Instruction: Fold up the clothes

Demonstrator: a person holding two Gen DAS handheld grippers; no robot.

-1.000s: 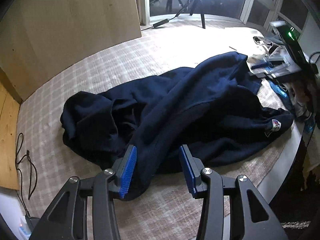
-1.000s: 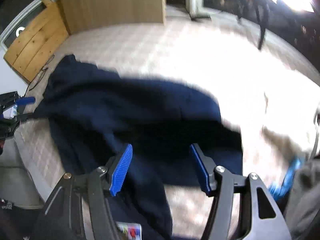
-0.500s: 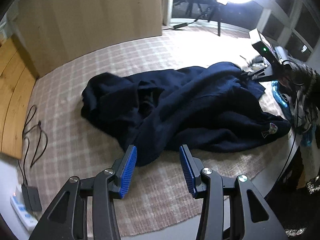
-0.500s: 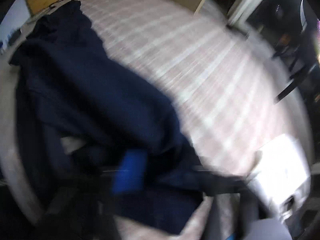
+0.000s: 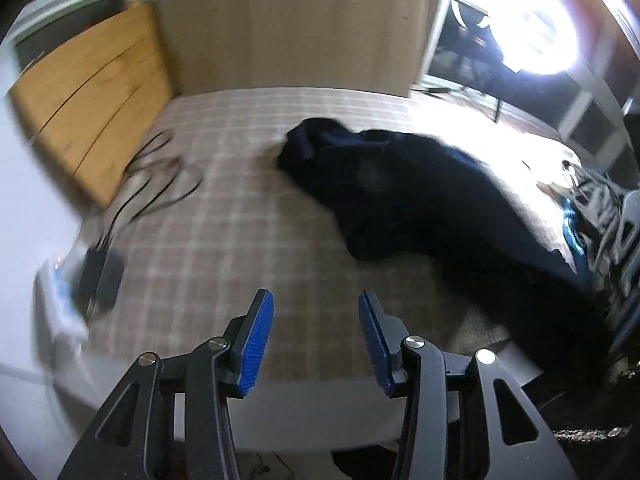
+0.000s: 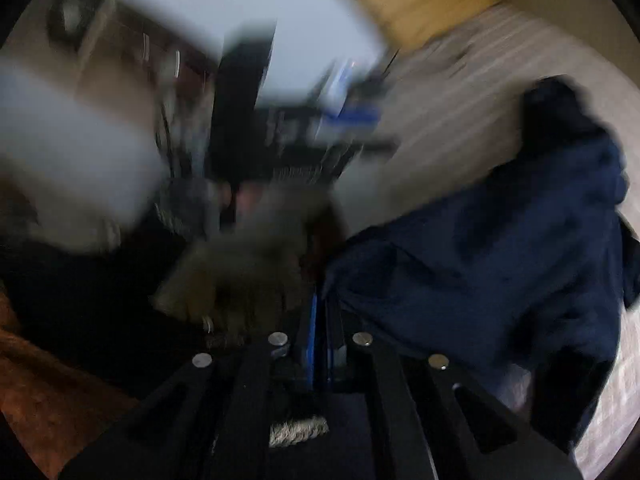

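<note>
A navy sweatshirt [image 5: 420, 200] lies crumpled across the checked bed cover [image 5: 224, 240] and stretches toward the lower right edge of the left wrist view. My left gripper [image 5: 316, 336] hovers over bare cover to the left of it, open, with nothing between its blue pads. The right wrist view is badly blurred. There my right gripper [image 6: 320, 332] has its pads pressed together on an edge of the navy sweatshirt [image 6: 500, 280], which hangs away to the right. The left gripper's blue pad [image 6: 352, 116] shows as a smear further off.
Black cables [image 5: 160, 184] and a dark power adapter [image 5: 100, 276] lie on the left side of the bed. A wooden board [image 5: 92, 92] leans at the far left. A bright ring light [image 5: 536, 28] glares at the back right. Other clothes [image 5: 600, 216] pile at the right edge.
My right gripper closed on the sweatshirt's edge and swung fast, dragging the cloth rightward. My left gripper drew back and to the left, off the garment, staying open.
</note>
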